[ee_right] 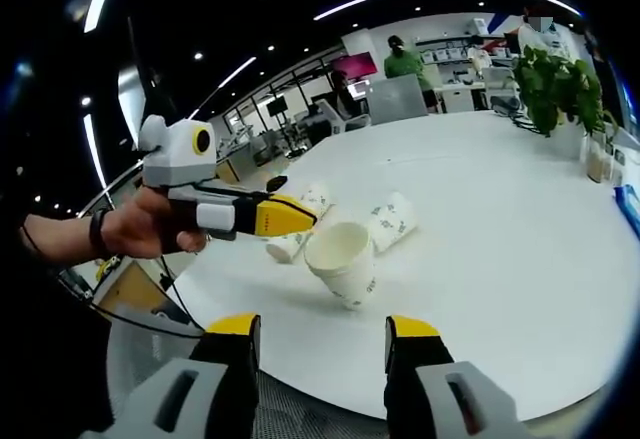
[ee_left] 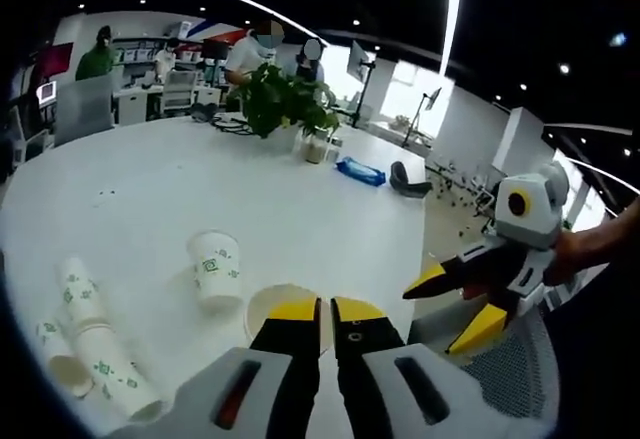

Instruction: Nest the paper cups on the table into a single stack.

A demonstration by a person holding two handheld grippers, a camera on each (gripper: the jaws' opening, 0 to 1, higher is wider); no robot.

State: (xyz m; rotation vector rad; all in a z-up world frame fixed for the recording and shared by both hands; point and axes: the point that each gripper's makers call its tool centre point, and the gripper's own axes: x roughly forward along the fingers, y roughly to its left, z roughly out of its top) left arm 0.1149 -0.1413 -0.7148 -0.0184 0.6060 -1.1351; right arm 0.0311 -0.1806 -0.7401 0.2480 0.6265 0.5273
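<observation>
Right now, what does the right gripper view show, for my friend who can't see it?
A white paper cup with green print is gripped by its rim in the yellow-tipped left gripper, above a round white table. More printed cups lie behind, and the right gripper waits open below.

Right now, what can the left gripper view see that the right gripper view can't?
The left gripper view has the right gripper seen from the side, jaws open. The right gripper view has a hand with a wristband holding the left gripper, which pinches a paper cup by its rim. Both share the white table, the leafy plant and the cups lying on their sides.
</observation>
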